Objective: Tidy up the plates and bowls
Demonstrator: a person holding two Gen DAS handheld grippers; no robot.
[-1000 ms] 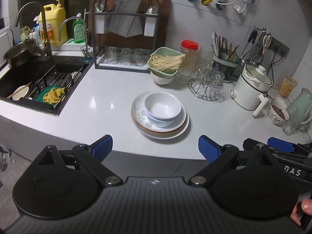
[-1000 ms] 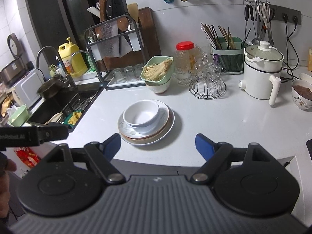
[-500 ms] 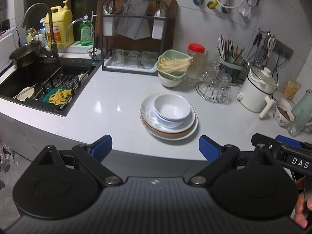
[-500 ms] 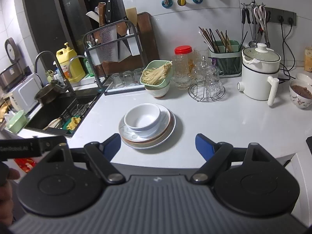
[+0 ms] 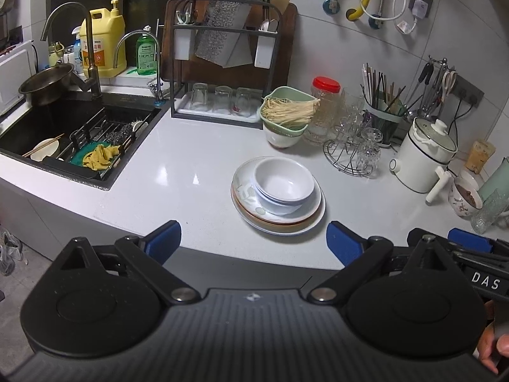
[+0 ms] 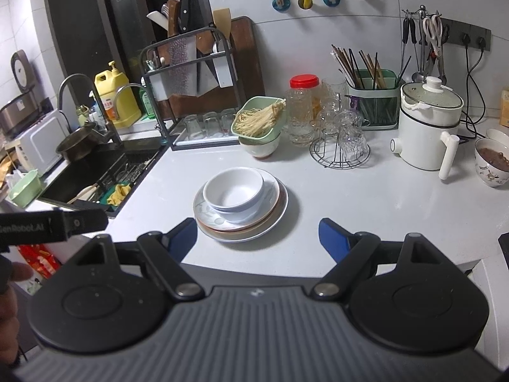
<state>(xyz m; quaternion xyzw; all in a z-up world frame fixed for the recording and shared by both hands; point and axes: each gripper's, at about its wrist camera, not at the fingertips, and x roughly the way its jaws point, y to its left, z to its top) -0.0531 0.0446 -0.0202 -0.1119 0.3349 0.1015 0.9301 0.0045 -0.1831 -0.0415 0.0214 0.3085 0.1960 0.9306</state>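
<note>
A stack of plates [image 5: 305,219] [image 6: 273,213] lies in the middle of the white counter, with nested white bowls [image 5: 283,181] [image 6: 233,191] on top of it. My left gripper [image 5: 253,240] is open and empty, held back from the counter's front edge, short of the stack. My right gripper [image 6: 257,235] is open and empty, also in front of the stack. The right gripper's tool shows at the lower right of the left wrist view [image 5: 470,248]. Part of the left tool shows at the left of the right wrist view [image 6: 54,224].
A sink [image 5: 63,133] with a bowl and cloth is at the left. A dish rack [image 5: 222,63] with glasses, a green basket of noodles [image 5: 288,111], a glass stand [image 5: 353,146], a white kettle [image 5: 426,156] and a patterned bowl [image 5: 464,195] line the back and right.
Both grippers have risen and pulled back slightly, so the views look down on the stack from higher. The stack has not moved. The jaws stayed open.
</note>
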